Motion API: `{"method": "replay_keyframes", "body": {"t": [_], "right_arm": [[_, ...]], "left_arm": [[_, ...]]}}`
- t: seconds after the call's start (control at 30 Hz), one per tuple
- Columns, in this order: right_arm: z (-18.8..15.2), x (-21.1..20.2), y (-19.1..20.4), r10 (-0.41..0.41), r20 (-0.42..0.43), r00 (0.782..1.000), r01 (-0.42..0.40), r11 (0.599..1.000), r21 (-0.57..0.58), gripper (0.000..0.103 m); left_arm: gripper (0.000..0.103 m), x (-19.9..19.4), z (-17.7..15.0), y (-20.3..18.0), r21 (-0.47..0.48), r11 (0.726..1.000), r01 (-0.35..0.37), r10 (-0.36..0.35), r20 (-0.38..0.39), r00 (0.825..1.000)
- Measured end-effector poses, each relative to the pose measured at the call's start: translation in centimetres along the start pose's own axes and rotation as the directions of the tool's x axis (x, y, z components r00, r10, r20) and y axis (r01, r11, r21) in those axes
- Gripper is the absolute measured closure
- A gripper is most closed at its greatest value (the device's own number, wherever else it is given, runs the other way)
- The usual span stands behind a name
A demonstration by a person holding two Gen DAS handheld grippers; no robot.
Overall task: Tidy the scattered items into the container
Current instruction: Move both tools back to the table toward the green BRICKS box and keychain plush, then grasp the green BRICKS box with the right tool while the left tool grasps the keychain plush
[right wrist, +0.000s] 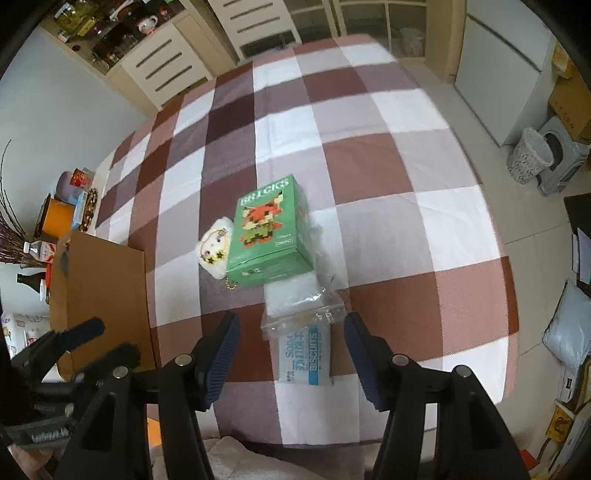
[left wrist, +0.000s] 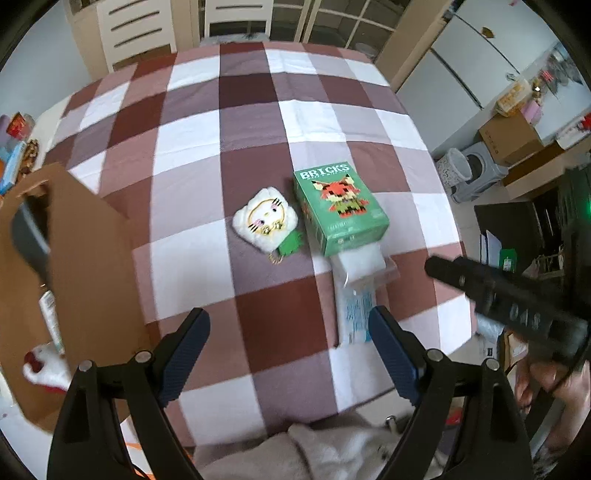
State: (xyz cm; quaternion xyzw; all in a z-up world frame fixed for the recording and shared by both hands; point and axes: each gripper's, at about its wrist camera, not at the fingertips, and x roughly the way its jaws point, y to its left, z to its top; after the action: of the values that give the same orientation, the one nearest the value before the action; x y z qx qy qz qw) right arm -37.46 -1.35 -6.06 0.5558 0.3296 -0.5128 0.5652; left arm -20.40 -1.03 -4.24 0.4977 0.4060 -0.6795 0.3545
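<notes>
A green BRICKS box (left wrist: pixel 341 206) (right wrist: pixel 267 236) lies on the checked tablecloth. A white plush keychain (left wrist: pixel 265 220) (right wrist: pixel 214 248) lies against its left side. A clear packet of soda biscuits (left wrist: pixel 356 291) (right wrist: pixel 301 332) lies just in front of the box. The cardboard box (left wrist: pixel 74 273) (right wrist: pixel 99 291) stands at the left with items inside. My left gripper (left wrist: pixel 290 354) is open and empty above the near table edge. My right gripper (right wrist: pixel 291 354) is open and empty, with the biscuit packet between its fingers' line of sight. The right gripper also shows at the right of the left wrist view (left wrist: pixel 498 295).
The checked tablecloth (left wrist: pixel 221 129) (right wrist: pixel 388 166) covers the table. Jars and snacks (right wrist: pixel 70 199) sit at the table's far left. White chairs (left wrist: pixel 136 26) stand behind the table. A bin and stool (right wrist: pixel 543 158) stand on the floor at right.
</notes>
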Motion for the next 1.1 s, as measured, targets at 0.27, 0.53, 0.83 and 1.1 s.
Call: {"method": "replay_keyframes", "body": {"t": [0.27, 0.53, 0.83, 1.1], "right_arm": [[4.6, 4.5, 0.2, 0.026, -0.077, 0.997, -0.025, 1.0, 0.012, 0.043], [8.3, 11.2, 3.5, -0.044, -0.224, 0.974, 0.019, 0.994, -0.112, 0.04], [9.8, 15.1, 7.1, -0.164, -0.273, 0.948, 0.096, 0.965, -0.244, 0.017], [9.7, 17.0, 6.6, -0.173, -0.308, 0.935, 0.103, 0.967, -0.232, 0.015]], "left_arm": [[0.014, 6.3, 3.9, 0.9, -0.031, 0.997, -0.065, 0.064, -0.037, 0.997], [0.014, 11.3, 5.8, 2.3, 0.008, 0.997, -0.083, 0.083, -0.056, 0.995], [0.014, 14.5, 7.1, 3.7, 0.017, 0.997, -0.077, 0.078, -0.081, 0.994], [0.013, 16.3, 7.1, 4.3, 0.028, 0.998, -0.05, 0.052, -0.104, 0.993]]}}
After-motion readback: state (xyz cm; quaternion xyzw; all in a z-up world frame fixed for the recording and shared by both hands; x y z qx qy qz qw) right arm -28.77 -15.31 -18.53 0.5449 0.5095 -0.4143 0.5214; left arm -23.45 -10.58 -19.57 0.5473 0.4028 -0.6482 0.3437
